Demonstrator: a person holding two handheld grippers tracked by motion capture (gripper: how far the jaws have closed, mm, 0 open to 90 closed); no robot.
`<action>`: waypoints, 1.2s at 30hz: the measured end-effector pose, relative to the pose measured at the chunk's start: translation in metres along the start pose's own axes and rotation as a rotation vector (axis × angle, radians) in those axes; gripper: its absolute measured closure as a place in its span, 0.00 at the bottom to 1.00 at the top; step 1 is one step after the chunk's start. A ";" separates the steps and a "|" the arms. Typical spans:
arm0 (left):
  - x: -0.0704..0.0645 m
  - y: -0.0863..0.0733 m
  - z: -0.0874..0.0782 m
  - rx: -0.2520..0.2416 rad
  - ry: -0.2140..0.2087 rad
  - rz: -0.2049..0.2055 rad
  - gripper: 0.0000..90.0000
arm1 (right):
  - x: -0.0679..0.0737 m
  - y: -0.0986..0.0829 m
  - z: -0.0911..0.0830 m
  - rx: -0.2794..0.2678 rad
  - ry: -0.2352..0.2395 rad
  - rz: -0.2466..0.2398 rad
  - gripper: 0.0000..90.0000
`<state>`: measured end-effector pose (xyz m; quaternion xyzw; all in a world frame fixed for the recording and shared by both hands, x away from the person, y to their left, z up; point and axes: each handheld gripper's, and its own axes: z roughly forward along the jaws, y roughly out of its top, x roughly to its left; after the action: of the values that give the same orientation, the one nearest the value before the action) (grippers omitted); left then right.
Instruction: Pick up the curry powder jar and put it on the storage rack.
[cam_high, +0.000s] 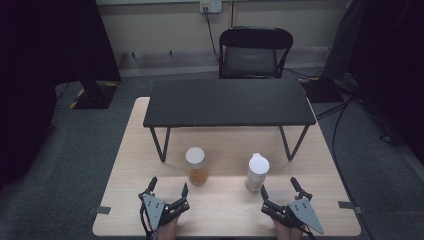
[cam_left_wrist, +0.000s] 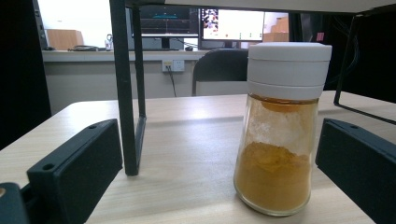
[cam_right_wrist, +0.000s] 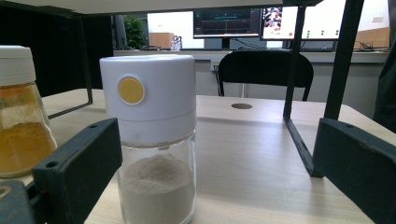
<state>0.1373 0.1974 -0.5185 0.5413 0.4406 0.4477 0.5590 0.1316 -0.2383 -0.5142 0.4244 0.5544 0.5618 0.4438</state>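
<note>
Two spice jars stand on the light wooden table (cam_high: 225, 210). The orange-powder jar (cam_high: 196, 165) (cam_left_wrist: 280, 135) (cam_right_wrist: 21, 112) with a white lid is left of centre. The jar of pale powder (cam_high: 257, 171) (cam_right_wrist: 154, 140) has a white cap with a yellow dot. My left gripper (cam_high: 168, 189) (cam_left_wrist: 219, 163) rests open near the front edge, just short of the orange jar, which stands toward its right jaw. My right gripper (cam_high: 279, 189) (cam_right_wrist: 219, 163) is open too, with the pale jar ahead near its left jaw. Neither jaw touches a jar.
A low black shelf (cam_high: 229, 102) on thin metal legs (cam_left_wrist: 125, 88) (cam_right_wrist: 294, 93) spans the table's far half, behind the jars. A black chair (cam_high: 255, 52) stands beyond the table. Grey carpet surrounds it, with cables at the right.
</note>
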 end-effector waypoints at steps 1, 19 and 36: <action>0.000 0.000 0.000 0.000 0.000 0.000 0.00 | 0.000 0.000 0.000 0.000 -0.001 0.000 0.00; 0.001 0.000 0.000 0.000 -0.003 0.000 0.00 | 0.000 0.000 0.000 -0.001 -0.002 0.000 0.00; 0.004 0.001 0.001 0.004 -0.014 -0.002 0.00 | 0.001 0.000 0.000 -0.003 -0.007 -0.001 0.00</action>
<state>0.1392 0.2009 -0.5176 0.5453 0.4381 0.4421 0.5614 0.1312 -0.2369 -0.5146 0.4256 0.5523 0.5607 0.4467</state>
